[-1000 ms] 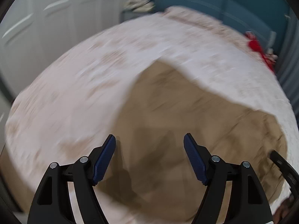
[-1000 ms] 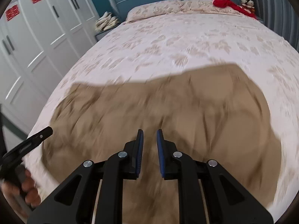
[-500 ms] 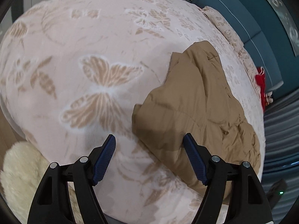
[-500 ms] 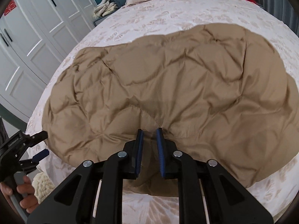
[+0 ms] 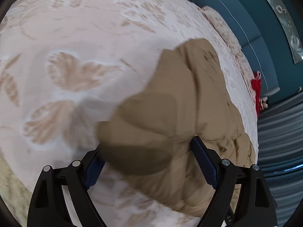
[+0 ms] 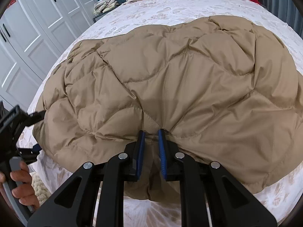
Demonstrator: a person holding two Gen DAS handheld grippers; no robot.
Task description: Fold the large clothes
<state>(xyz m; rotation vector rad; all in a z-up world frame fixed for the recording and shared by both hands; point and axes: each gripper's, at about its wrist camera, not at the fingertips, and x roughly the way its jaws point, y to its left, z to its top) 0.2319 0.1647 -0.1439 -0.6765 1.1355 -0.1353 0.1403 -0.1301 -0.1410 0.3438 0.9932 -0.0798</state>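
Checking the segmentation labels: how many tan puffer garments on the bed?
1. The tan quilted jacket lies spread across the bed, its near edge in the right gripper. Anything beneath stays hidden.

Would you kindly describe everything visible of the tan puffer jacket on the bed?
The tan puffer jacket is quilted in wavy stitched panels, smooth and puffy, spread flat across the floral bedspread. The right gripper pinches its near edge. The left gripper, whose jaws have just been opening, straddles its left end without pressing.
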